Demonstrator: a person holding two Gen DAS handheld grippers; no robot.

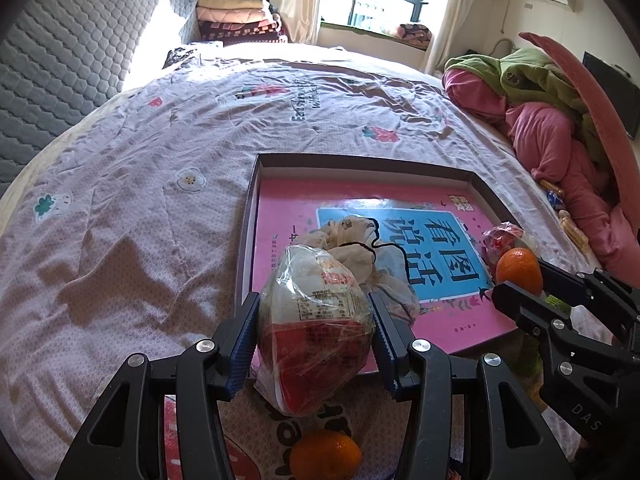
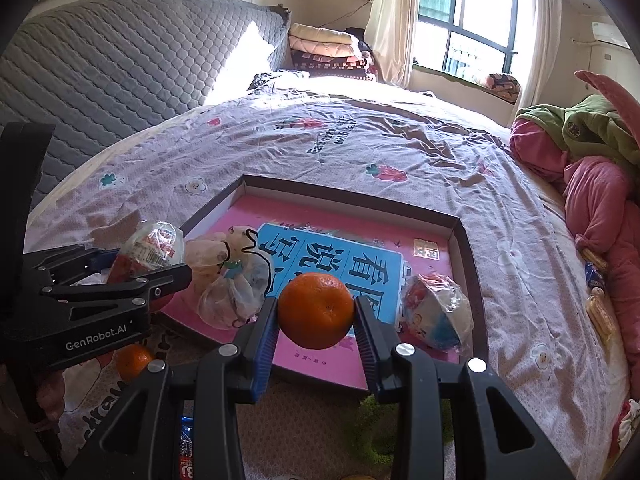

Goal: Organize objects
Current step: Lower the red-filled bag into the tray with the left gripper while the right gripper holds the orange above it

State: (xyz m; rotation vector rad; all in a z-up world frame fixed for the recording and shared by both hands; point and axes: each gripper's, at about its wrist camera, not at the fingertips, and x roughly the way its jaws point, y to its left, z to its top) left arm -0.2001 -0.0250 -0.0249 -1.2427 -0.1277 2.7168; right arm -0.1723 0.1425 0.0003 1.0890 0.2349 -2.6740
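Both hand-held grippers clamp items: left hand-held gripper (image 1: 316, 320) wrapped snack (image 1: 316, 320), right hand-held gripper (image 2: 316, 314) orange (image 2: 316, 310).

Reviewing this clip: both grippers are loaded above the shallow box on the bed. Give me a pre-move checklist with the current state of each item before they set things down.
1. Left gripper shut on the wrapped snack pack: ok, a finger on each side of it.
2. Right gripper shut on the orange: ok, held at its widest part.
3. Free floor in the box: ok, the far half of the pink book cover is bare.
4. Items already in the box stay clear: cannot tell; the drawstring bag and wrapped bowl sit close to the drop spots.
5. The two grippers apart: ok, a gap shows between them.
6. Second orange left on the bed: not ok, not yet boxed.
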